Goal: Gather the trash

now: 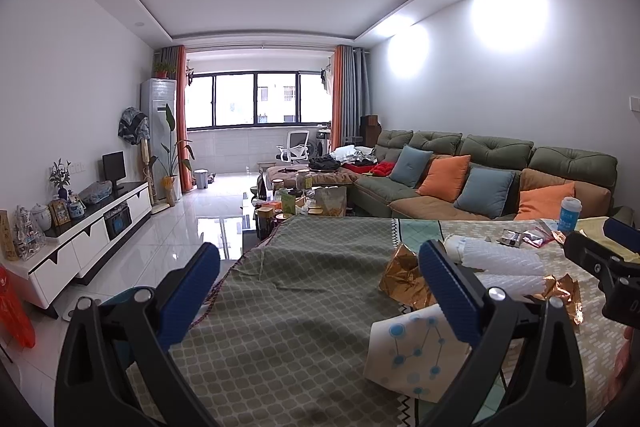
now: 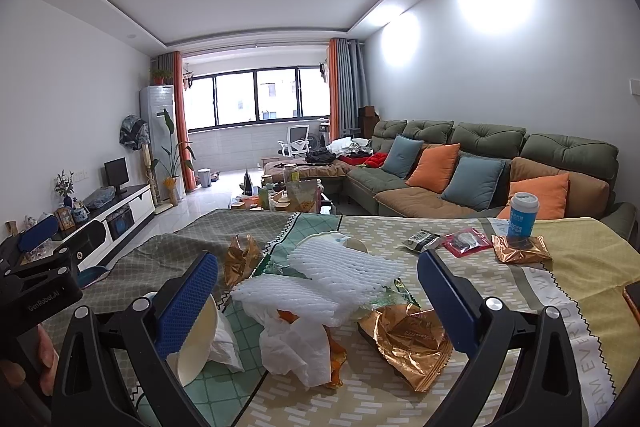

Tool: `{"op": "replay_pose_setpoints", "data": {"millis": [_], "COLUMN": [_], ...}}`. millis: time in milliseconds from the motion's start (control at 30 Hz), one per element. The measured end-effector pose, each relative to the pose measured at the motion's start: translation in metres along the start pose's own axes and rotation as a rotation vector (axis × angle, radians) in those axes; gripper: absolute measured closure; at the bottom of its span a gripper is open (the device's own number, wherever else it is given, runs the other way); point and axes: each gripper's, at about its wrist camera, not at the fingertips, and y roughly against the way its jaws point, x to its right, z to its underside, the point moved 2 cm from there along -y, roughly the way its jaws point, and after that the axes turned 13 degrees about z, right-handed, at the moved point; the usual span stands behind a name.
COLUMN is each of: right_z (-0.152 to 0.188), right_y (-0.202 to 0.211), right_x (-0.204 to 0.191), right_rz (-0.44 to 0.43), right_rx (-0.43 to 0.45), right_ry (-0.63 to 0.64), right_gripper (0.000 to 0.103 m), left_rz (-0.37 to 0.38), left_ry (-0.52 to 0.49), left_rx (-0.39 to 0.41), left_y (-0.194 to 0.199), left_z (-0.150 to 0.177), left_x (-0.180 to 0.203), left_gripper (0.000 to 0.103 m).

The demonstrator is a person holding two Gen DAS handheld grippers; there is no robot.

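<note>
Both the left gripper (image 1: 320, 279) and the right gripper (image 2: 318, 291) hover with fingers spread and empty – better that the right one descends straight onto the white foam net (image 2: 344, 267) and pinches its middle, not the gold wrapper (image 2: 408, 339) beside it.

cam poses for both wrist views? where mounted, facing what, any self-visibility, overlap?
Left wrist: on the left tool, facing across the table's left side toward the window; open fingers, plus the right tool at the right edge.
Right wrist: on the right tool, over the trash pile; the left tool and a hand show at left.
Shared: white foam netting, gold wrappers, sofa.
</note>
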Motion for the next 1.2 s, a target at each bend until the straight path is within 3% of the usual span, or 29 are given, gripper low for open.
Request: {"op": "replay_pose_setpoints", "data": {"millis": [1200], "right_z": [0.0066], "right_y": [-0.0047], "right_x": [0.0036], "right_rz": [-0.004], "right_rx": [-0.006], "right_ry": [-0.01], "right_gripper": [0.004], "left_rz": [0.002], "left_ry": [0.0], "left_rx": [-0.005], "left_y": [-0.0017], "left_z": [0.004], "left_x": [-0.0028], "left_gripper": [0.003]}}
